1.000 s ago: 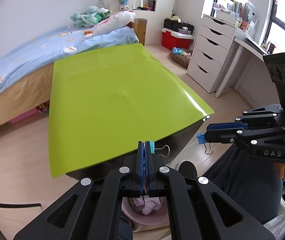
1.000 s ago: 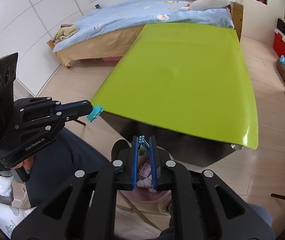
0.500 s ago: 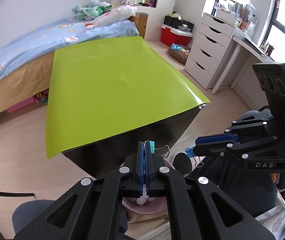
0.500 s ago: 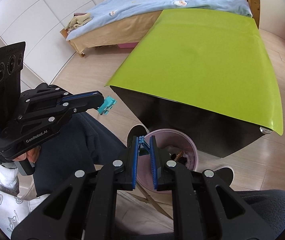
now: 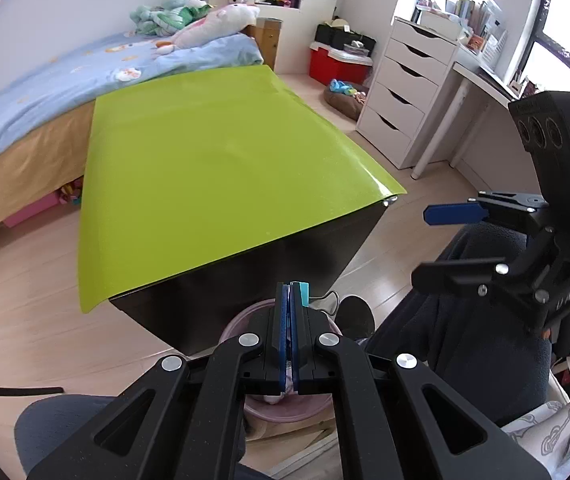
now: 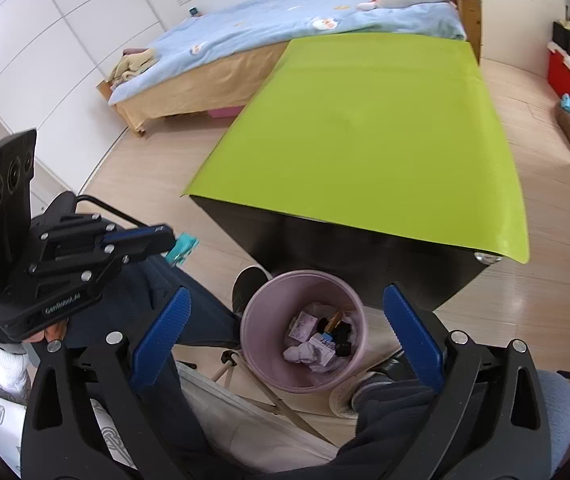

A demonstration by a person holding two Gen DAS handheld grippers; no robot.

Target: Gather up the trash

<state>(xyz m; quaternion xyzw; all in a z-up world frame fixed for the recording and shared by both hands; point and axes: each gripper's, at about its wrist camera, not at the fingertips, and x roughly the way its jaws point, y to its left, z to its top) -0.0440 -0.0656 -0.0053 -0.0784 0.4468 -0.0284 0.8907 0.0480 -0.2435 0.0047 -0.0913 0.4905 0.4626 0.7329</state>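
Note:
A pink waste bin (image 6: 253, 336) stands on the floor by the near end of the table, holding crumpled paper, wrappers and dark clips (image 6: 321, 340). My right gripper (image 6: 285, 320) is open and empty, directly above the bin. My left gripper (image 5: 291, 304) is shut on a teal binder clip (image 5: 304, 294) and hangs over the bin's rim (image 5: 241, 320). In the right wrist view the left gripper (image 6: 173, 244) sits to the left with the teal clip (image 6: 183, 248) at its tip. In the left wrist view the right gripper (image 5: 441, 240) is at the right, open.
A table with a lime-green top (image 5: 205, 168) and black sides stands ahead. A bed (image 6: 269, 36) with plush toys lies beyond it. A white drawer unit (image 5: 405, 92) and desk are at the right. The person's legs and a shoe (image 5: 355, 316) are beside the bin.
My right gripper has opened, and what it held is no longer between its fingers. Both grippers drew back from the table to above the bin. The left still holds the teal clip.

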